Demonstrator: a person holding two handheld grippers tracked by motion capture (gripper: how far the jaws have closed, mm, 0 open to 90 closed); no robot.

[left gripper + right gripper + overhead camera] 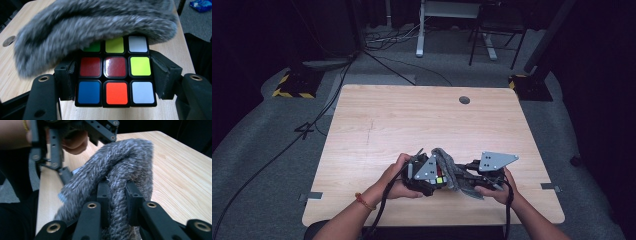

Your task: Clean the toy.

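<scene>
High view puts both hands close together near the front edge of the worktop [377, 115], the left gripper [432, 181] and right gripper [472, 182] meeting over a grey fuzzy cloth [451, 172]. Left gripper view has the puzzle cube [115, 75] clamped between the jaws by its two sides, coloured face toward the camera, with the cloth [95, 27] draped over its top row. Right gripper view has the jaws closed on a bunched fold of the same cloth [120, 170].

The work looks like wiping or covering the cube. To do it well, I would keep the cube's clamp steady and level, and draw the cloth across one face in a slow stroke, keeping the fold pinched deep enough that it does not slip out. Pulling too hard could twist the cube in its grip.

Pale wood makes up the worktop, with a round cable hole [464, 100] near the far edge. Grey carpet [257, 130] lies around it, cables [287, 147] trail across the floor, and a desk frame [452, 30] stands in the dark beyond.
</scene>
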